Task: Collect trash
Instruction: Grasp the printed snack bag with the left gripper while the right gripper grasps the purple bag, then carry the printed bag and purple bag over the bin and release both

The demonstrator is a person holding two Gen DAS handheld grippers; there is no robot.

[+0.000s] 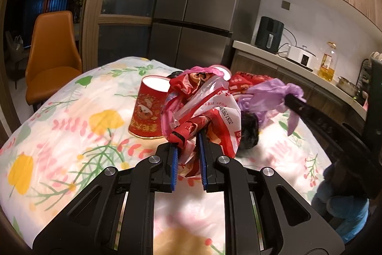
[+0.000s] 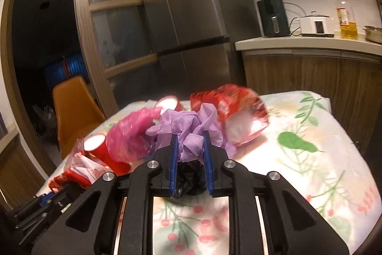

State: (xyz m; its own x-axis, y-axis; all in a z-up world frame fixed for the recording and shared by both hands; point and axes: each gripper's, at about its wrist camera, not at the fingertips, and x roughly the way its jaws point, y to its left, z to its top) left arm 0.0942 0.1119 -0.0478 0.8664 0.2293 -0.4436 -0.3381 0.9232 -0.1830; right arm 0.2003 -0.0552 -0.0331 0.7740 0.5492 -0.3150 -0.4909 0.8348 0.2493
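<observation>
My left gripper (image 1: 187,143) is shut on a crumpled red and white plastic bag (image 1: 203,106), held just above the floral tablecloth (image 1: 71,126). My right gripper (image 2: 190,149) is shut on a purple plastic bag (image 2: 188,133), with a black bag (image 2: 191,181) hanging under it. In the left wrist view the right gripper (image 1: 292,98) comes in from the right, holding the purple bag (image 1: 267,97) beside the black bag (image 1: 248,133). A red paper cup (image 1: 148,109) stands on the table to the left of the red bag. A pink bag (image 2: 131,135) and a red cup (image 2: 100,149) lie left of my right gripper.
Another red bag (image 2: 241,111) and a second cup (image 2: 167,103) lie at the table's far side. An orange chair (image 1: 52,56) stands to the left. A grey fridge (image 1: 198,6) is behind the table. A counter (image 2: 310,44) with appliances and an oil bottle (image 2: 347,18) is on the right.
</observation>
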